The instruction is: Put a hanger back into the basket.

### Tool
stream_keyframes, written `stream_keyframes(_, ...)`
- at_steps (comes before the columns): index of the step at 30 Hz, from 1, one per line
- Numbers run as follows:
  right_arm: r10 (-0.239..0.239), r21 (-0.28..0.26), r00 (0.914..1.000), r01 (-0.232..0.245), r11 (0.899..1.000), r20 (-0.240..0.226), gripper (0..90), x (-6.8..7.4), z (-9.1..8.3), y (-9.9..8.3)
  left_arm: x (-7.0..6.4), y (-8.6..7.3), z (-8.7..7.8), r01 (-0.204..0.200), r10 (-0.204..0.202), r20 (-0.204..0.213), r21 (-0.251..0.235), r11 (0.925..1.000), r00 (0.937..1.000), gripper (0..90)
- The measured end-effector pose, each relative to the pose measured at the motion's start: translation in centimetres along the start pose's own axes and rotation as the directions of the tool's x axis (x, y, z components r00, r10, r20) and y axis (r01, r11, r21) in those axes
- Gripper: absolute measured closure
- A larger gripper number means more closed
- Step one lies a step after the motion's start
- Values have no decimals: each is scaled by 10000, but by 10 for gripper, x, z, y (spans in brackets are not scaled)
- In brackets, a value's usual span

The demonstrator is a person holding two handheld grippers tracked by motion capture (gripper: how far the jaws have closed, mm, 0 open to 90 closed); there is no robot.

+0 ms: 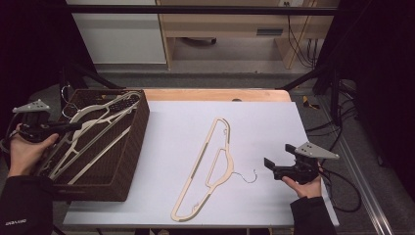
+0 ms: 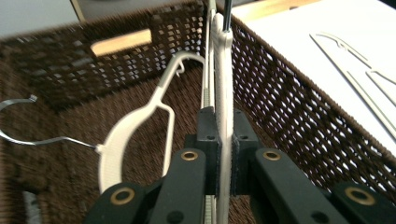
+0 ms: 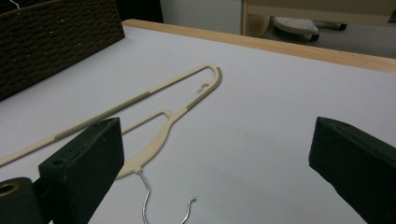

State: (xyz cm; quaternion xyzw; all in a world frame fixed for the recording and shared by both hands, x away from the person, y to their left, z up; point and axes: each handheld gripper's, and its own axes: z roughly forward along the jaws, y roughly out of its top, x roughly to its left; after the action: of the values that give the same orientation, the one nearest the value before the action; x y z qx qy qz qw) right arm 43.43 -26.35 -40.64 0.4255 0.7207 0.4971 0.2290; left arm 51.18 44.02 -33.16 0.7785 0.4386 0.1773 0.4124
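A cream hanger (image 1: 208, 166) with a wire hook lies flat on the white table sheet (image 1: 264, 127); it is also in the right gripper view (image 3: 159, 135), ahead and left of the jaws. My right gripper (image 1: 276, 161) (image 3: 215, 163) hovers just right of its hook, open with nothing between the jaws. A dark wicker basket (image 1: 132, 147) at the left holds several cream hangers (image 1: 93, 132). My left gripper (image 1: 73, 126) (image 2: 225, 154) is over the basket, shut on the edge of one cream hanger (image 2: 223, 84). Another hanger (image 2: 140, 126) lies beside it inside the basket (image 2: 299, 116).
A wooden table edge (image 1: 215, 94) runs along the far side. Black frame bars (image 1: 313, 73) stand at the back corners, and cables (image 1: 342, 191) trail off the right side. A wooden cabinet (image 1: 235, 29) stands beyond the table.
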Motion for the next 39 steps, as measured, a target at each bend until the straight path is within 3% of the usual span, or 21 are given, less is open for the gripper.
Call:
stream_keyframes(8, 5, 6, 10000, -5, 10000, -34, 35, 0, 1, 0, 0, -16, 19, 455, -456, 5, 589, 9972, 9990, 841)
stream_keyframes(9, -19, 23, 10000, 20, 10000, -55, 35, 1, 1, 0, -1, -22, 28, 563, -557, -85, 997, 9934, 9984, 835)
stream_keyframes(14, -76, 65, 9999, 77, 9999, -88, 34, 1, 1, 0, -1, -28, 35, 808, -742, -509, 1428, 9865, 9959, 823)
stream_keyframes(17, -18, 0, 10000, 18, 10000, -95, 34, 2, 1, 1, -1, -29, 29, 1033, -913, -1027, 1183, 9876, 9905, 808)
stream_keyframes(21, -93, 63, 9999, 93, 9999, -104, 33, 2, 1, 1, -2, -33, 15, 1166, -1044, -1599, 688, 9908, 9816, 702)
stream_keyframes(22, -70, 62, 9999, 71, 10000, -112, 33, 2, 1, 1, -1, -34, 10, 1251, -1139, -1881, 482, 9910, 9755, 670)
stream_keyframes(25, -70, 38, 9999, 71, 10000, -113, 33, 2, 1, 1, -3, -37, -4, 1365, -1379, -1907, -208, 9904, 9719, 626)
stream_keyframes(26, -74, 38, 9999, 74, 10000, -112, 32, 2, 1, 1, -5, -37, -7, 1273, -1335, -1930, -447, 9909, 9721, 607)
stream_keyframes(31, -65, -25, 10000, 65, 10000, -72, 32, 2, 0, 2, -27, -32, -20, 680, -852, -1456, -1196, 9905, 9857, 558)
stream_keyframes(39, -129, -64, 9998, 128, 9999, -119, 32, 2, -1, 2, -71, -19, -13, -64, -130, -960, -1996, 9799, 9953, 396)
